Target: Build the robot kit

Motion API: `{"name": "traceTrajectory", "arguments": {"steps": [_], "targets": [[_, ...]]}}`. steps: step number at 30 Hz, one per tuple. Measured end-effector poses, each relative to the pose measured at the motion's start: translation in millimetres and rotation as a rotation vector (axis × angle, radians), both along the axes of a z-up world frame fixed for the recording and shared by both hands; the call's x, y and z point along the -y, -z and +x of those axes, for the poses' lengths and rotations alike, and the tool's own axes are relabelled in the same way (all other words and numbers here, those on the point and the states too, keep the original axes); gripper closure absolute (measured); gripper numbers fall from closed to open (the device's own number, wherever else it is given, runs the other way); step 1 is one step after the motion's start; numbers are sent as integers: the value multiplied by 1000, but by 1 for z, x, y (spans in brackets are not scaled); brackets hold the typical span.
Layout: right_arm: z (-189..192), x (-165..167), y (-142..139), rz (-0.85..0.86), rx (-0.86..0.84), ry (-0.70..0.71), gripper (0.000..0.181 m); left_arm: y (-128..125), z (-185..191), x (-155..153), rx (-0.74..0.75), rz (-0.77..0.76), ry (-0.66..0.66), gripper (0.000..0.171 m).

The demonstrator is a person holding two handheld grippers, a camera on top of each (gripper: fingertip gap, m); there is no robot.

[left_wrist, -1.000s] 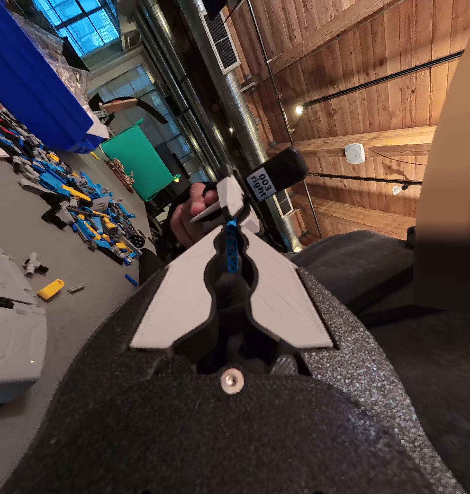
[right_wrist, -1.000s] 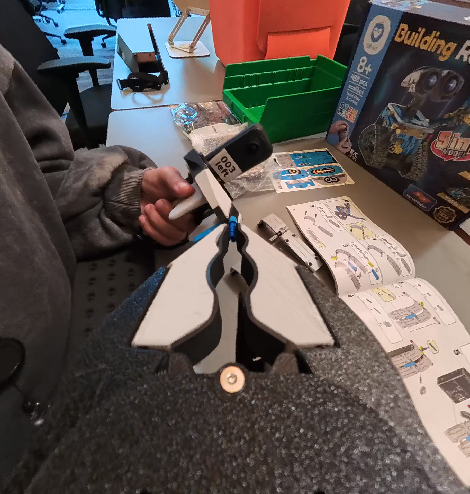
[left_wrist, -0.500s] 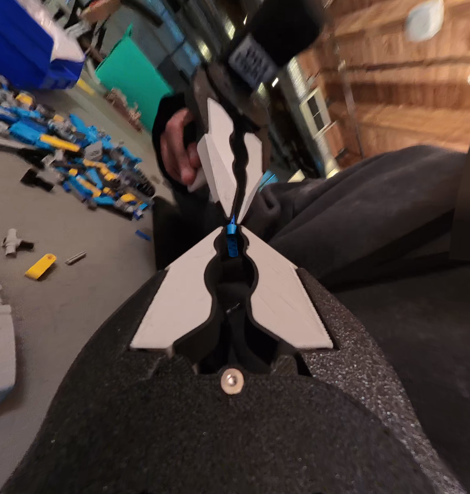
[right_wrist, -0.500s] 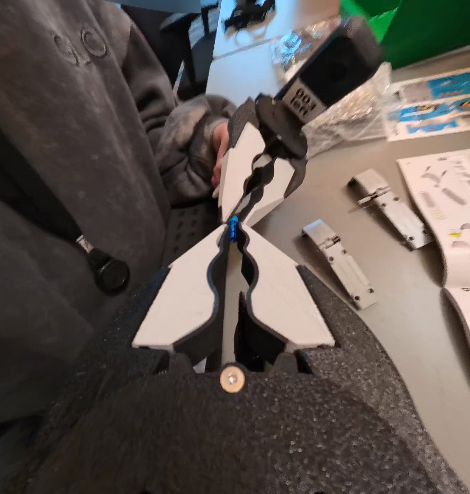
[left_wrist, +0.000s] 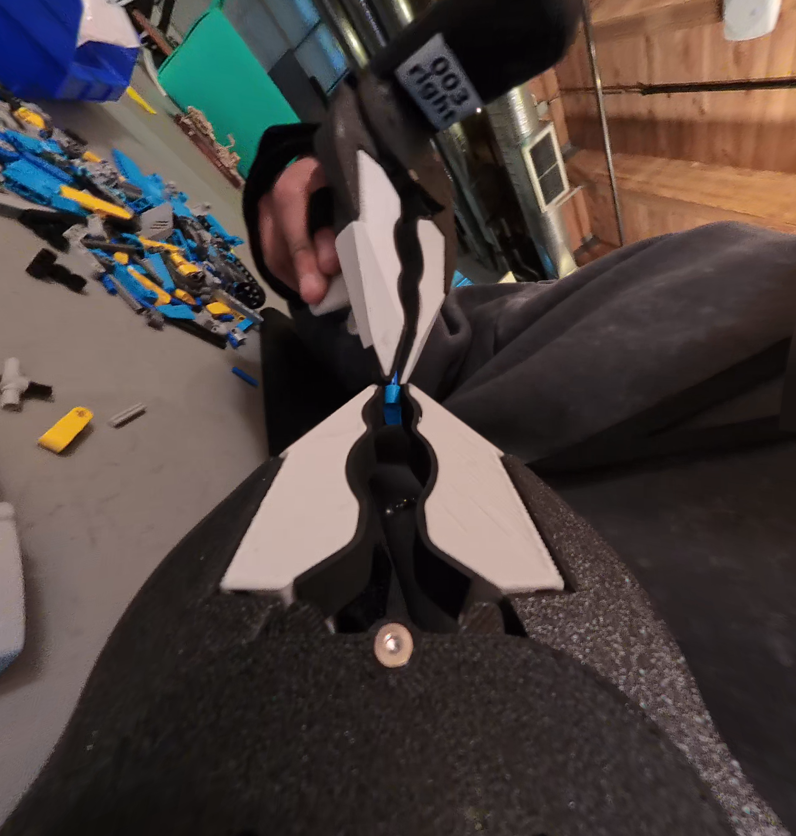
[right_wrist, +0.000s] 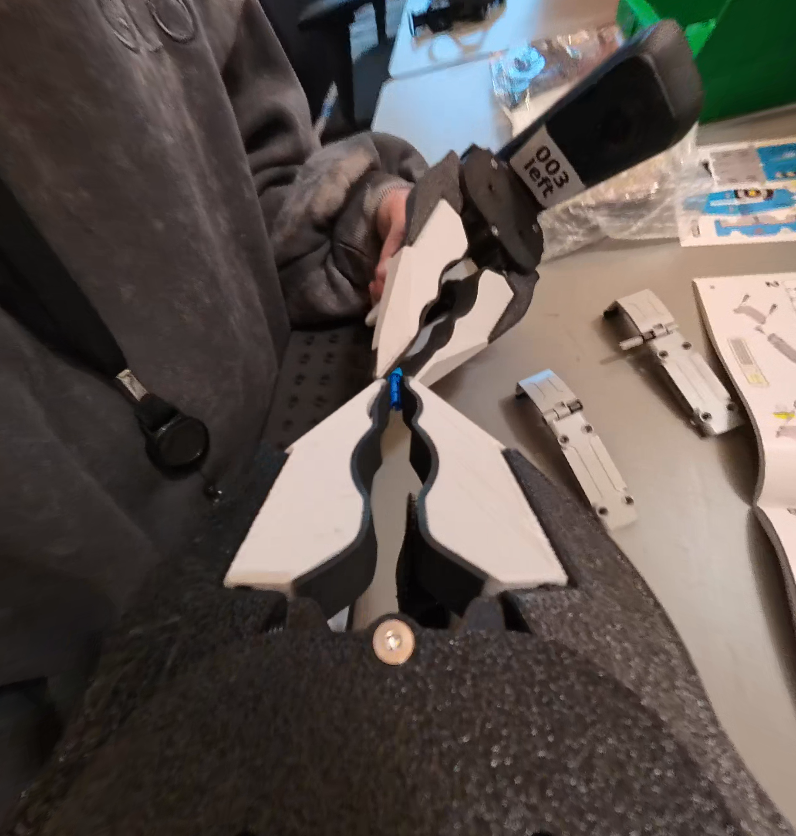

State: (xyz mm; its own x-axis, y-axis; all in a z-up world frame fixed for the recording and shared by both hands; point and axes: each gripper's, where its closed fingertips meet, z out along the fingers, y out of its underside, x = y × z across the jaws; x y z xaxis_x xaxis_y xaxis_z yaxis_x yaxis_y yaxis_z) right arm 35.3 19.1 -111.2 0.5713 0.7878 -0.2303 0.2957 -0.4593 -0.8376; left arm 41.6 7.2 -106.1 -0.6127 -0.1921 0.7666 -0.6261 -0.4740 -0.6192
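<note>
My left gripper (left_wrist: 391, 388) is shut on a small blue piece (left_wrist: 391, 405) at its fingertips. My right gripper (right_wrist: 394, 383) is shut on a small blue piece (right_wrist: 395, 394) too. The two grippers meet tip to tip in the air, in front of a person's dark grey sweater (right_wrist: 115, 226). In the left wrist view the right gripper (left_wrist: 394, 374) comes down from above, held by a hand (left_wrist: 292, 235). In the right wrist view the left gripper (right_wrist: 398, 368) comes in from the upper right. I cannot tell whether the blue pieces are joined.
A pile of blue, yellow and grey building pieces (left_wrist: 129, 235) lies on the grey table (left_wrist: 115, 452), with a loose yellow piece (left_wrist: 66, 429) nearer. Two grey hinged parts (right_wrist: 577, 452) (right_wrist: 676, 357), an open instruction booklet (right_wrist: 771, 362) and plastic bags (right_wrist: 590, 221) lie to the right. The grippers are tip to tip, or close to it.
Both grippers have swung and tilted downward while staying shut on the blue pieces. They now stand tip to tip, closer to the person's body.
</note>
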Motion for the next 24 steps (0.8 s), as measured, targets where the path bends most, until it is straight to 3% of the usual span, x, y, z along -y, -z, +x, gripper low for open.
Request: {"name": "traceTrajectory", "arguments": {"steps": [7,13,21,24], "targets": [[5,-5,-6,-59,23,36,177,-6,3,-4,19,-32,-25,167],[14,-17,-8,-1,38,137,162,-9,8,-18,3,-94,-79,167],[35,-55,-12,281,102,534,129,-4,30,-68,-96,-300,-297,166],[30,-65,-1,340,195,609,123,-4,31,-77,-109,-368,-318,166]]}}
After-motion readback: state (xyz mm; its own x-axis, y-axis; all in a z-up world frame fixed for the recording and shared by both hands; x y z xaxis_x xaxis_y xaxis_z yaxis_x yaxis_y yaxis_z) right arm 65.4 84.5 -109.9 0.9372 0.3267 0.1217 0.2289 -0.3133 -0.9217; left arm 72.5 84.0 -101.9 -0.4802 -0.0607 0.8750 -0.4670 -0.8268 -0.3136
